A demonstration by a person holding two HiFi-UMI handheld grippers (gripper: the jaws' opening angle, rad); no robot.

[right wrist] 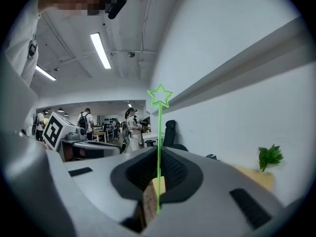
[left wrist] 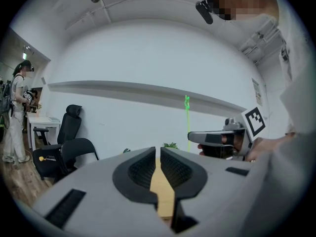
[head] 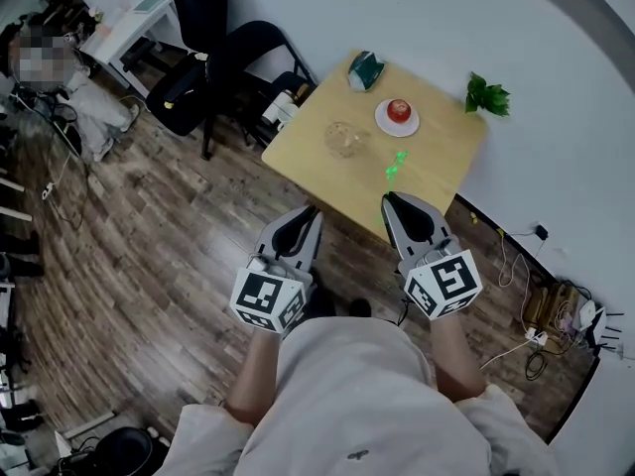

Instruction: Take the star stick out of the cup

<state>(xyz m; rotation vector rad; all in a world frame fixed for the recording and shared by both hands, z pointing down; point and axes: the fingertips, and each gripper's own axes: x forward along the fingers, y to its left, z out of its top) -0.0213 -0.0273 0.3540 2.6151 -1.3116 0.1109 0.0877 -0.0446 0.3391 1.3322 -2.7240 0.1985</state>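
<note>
Right gripper [right wrist: 158,154] clamps star stick [right wrist: 159,132] | thin green shaft, outlined star tip | upright

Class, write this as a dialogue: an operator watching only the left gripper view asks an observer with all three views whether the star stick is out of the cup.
Operator: I see the star stick by the right gripper. Is it held?
Observer: Yes; the right gripper view shows its fingers shut on the stick's lower part.
Operator: Where's the cup?
Observer: The clear cup stands on the wooden table, and the stick is well outside it.
</note>
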